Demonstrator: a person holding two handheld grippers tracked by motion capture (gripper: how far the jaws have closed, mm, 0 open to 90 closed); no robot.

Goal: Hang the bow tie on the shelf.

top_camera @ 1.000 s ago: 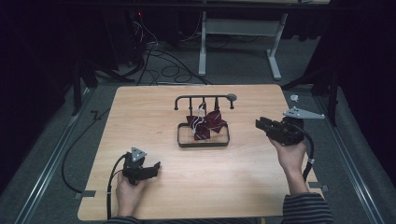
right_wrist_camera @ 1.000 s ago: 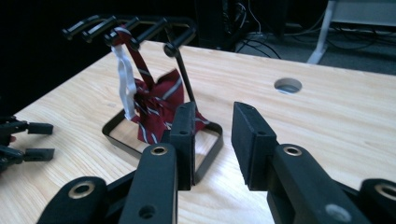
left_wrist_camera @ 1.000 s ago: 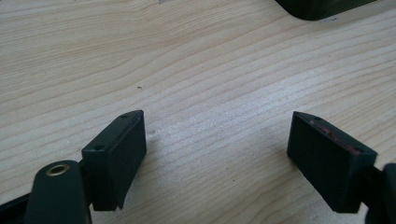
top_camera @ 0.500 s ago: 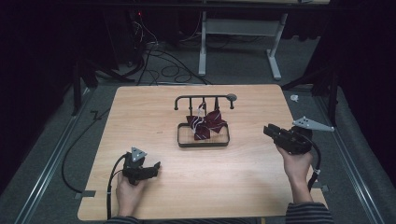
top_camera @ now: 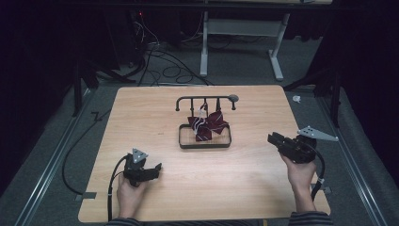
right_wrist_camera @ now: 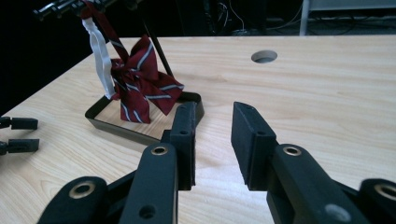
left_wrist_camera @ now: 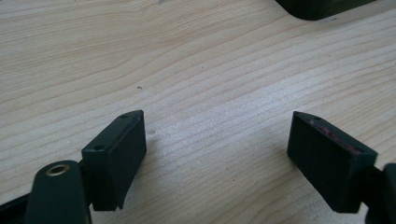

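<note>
**Bow tie on rack, both grippers empty and back**

Wooden bench (top_camera: 141, 117), pale grain, cable hole far side in the right gripper view. At centre, a dark metal rack (top_camera: 205, 100) with a rectangular base tray (top_camera: 204, 145); hanging from the rail by a white strap, a maroon striped bow tie (top_camera: 207, 126), lower edge down inside the tray frame. Wings spread roughly across the bench, strap running vertically.

Right gripper (top_camera: 277, 140) held at the right edge, pointing left toward the rack; jaws parted a little, nothing between. Bow tie ahead and left of those jaws in the right gripper view (right_wrist_camera: 140, 84), well apart.

Left gripper (top_camera: 151, 168) low near the front edge, jaws spread wide over bare wood (left_wrist_camera: 217, 140), empty.

Likely nearer and better aimed for a reach: the right, already facing the tie.
</note>
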